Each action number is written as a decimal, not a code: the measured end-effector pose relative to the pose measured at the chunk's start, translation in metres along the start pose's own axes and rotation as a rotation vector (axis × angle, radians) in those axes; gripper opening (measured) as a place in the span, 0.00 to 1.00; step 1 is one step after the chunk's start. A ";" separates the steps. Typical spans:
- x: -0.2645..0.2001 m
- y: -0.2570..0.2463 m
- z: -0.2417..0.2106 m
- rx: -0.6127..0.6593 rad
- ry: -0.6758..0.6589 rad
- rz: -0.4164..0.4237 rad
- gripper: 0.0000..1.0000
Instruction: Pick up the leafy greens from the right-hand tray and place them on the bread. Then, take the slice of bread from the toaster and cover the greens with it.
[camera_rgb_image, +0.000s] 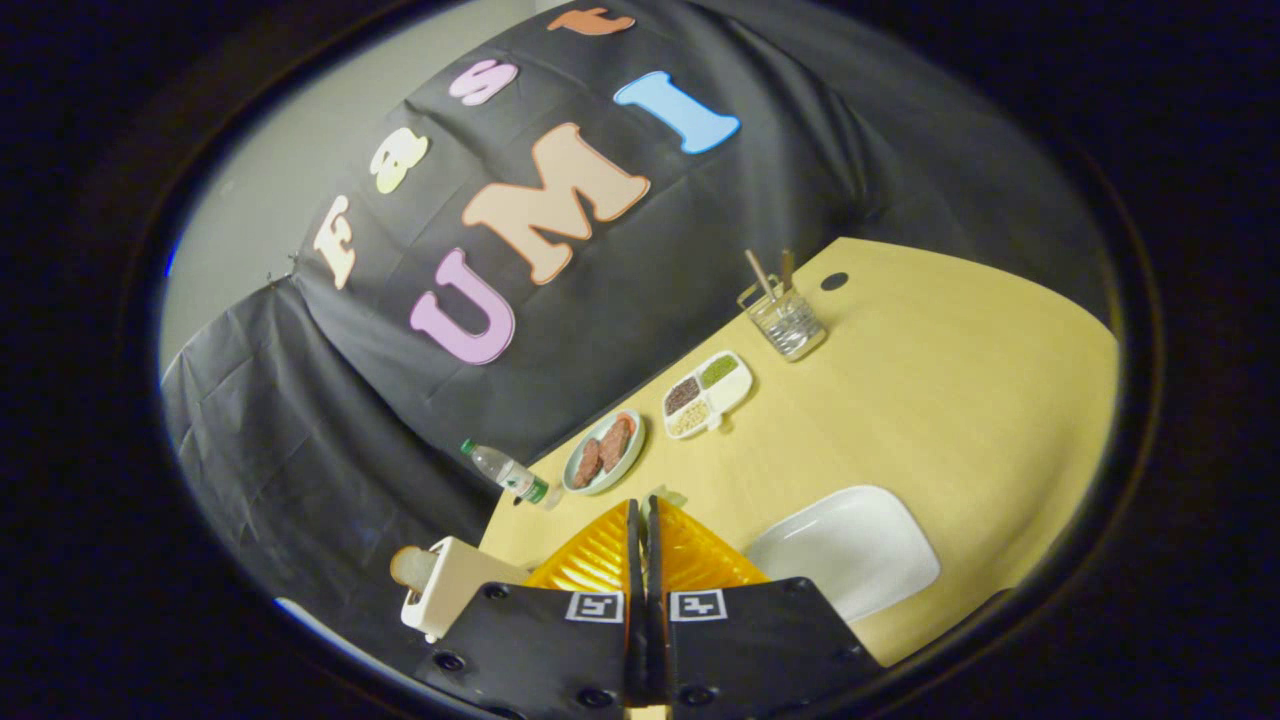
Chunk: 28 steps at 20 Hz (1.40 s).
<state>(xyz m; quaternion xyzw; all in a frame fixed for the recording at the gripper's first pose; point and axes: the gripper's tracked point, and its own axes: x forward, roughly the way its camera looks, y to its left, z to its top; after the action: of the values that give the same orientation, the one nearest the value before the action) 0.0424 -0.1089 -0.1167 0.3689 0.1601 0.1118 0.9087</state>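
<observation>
The gripper (645, 510) is clenched, its 2 fingers pressed together with nothing visible between them, held over a wooden table (960, 400). Their tips hang above an orange ridged tray (600, 555). To the left of the fingers stands a white toaster (445, 585) with a slice of bread (410, 567) sticking out of its slot. To the right of the fingers lies a white plate (850, 550); whether it holds anything cannot be told. The leafy greens cannot be made out here.

Beyond the fingertips sits a round plate (603, 455) with 2 brown patties on it, and a water bottle (505, 472) lies just beside it. Farther on is a white divided dish (708, 393) with 4 compartments of grains. Beyond that stands a clear holder (785, 322) with wooden sticks in it.
</observation>
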 end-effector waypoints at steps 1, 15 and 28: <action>0.001 0.014 -0.008 0.005 0.004 0.017 0.03; 0.073 0.125 -0.154 0.006 0.068 -0.023 0.03; 0.082 0.047 -0.153 -0.079 0.023 -0.247 0.03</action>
<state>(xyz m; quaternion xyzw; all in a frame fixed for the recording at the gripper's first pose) 0.0568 0.0480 -0.2042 0.3092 0.2103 0.0097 0.9274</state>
